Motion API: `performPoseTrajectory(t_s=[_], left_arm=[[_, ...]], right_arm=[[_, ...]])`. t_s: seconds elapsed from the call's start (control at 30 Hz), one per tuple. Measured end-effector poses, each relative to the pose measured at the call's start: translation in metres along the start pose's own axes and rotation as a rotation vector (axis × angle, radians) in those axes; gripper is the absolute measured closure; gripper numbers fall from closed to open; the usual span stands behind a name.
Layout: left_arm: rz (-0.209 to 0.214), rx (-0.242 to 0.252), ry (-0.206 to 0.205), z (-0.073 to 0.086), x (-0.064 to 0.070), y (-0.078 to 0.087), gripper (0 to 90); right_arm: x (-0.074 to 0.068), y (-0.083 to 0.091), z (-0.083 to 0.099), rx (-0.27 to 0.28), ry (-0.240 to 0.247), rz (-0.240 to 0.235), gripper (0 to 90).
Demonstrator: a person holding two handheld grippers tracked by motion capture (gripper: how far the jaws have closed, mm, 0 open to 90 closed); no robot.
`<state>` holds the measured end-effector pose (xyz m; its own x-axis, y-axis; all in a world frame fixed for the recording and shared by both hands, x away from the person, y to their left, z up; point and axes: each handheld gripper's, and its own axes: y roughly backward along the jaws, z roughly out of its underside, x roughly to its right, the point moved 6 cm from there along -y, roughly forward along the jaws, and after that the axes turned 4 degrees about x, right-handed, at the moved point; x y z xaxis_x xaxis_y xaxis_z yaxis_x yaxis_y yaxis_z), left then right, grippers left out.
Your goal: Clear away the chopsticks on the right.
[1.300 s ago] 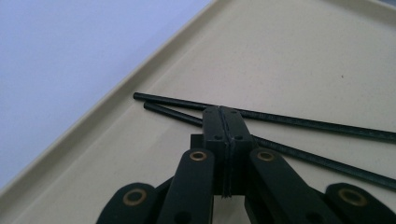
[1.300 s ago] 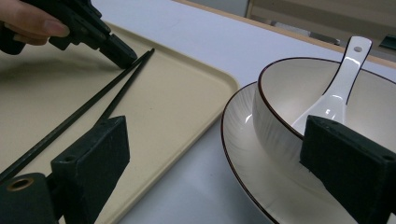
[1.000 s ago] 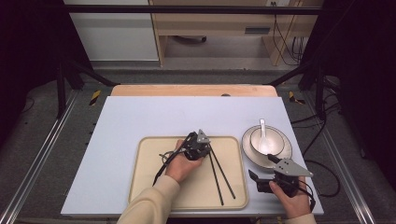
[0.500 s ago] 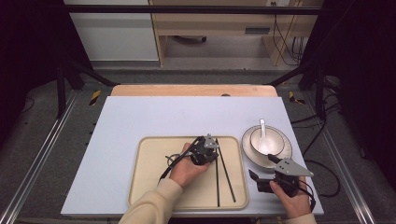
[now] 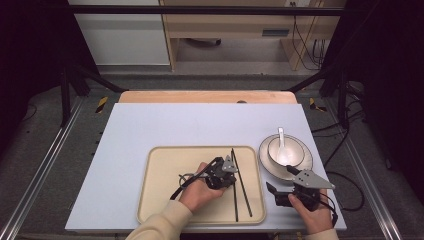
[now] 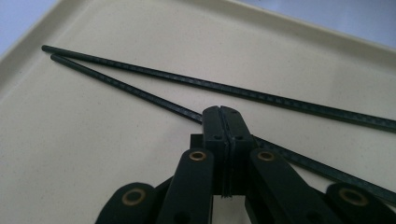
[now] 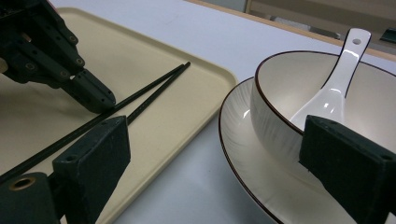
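While the left gripper [image 5: 231,176] sits over the beige tray [image 5: 165,170] with its jaws pressed together, tips down at one of the two black chopsticks [image 5: 239,180], I can't tell if they pinch it. Both sticks lie along the tray's right side, meeting at the far end. Further right, the right gripper [image 5: 272,192], jaws wide apart, hovers beside the tray edge, near the plate [image 5: 305,167] holding a bowl [image 5: 295,147] and white spoon [image 5: 281,140].

Even overhead light is falling on the pale table [image 5: 150,130], while the room around it is sitting in darkness. Glare is shining on the spoon [image 7: 337,84]. Near jaws are blurring in both gripper views.
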<state>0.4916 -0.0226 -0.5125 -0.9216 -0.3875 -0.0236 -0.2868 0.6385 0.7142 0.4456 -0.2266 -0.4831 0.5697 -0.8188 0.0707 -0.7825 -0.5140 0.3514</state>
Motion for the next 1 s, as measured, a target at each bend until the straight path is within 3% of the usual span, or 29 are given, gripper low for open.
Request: performPoseTrajectory(t_s=[0.2, 1.0], left_arm=[[-0.002, 0.037, 0.012, -0.006, -0.004, -0.008, 89.2], [0.001, 0.064, -0.016, -0.023, -0.001, -0.026, 89.2]], right_arm=[[0.000, 0.000, 0.000, -0.002, -0.003, 0.000, 8.7], [0.000, 0.000, 0.001, -0.001, -0.004, 0.001, 9.0]])
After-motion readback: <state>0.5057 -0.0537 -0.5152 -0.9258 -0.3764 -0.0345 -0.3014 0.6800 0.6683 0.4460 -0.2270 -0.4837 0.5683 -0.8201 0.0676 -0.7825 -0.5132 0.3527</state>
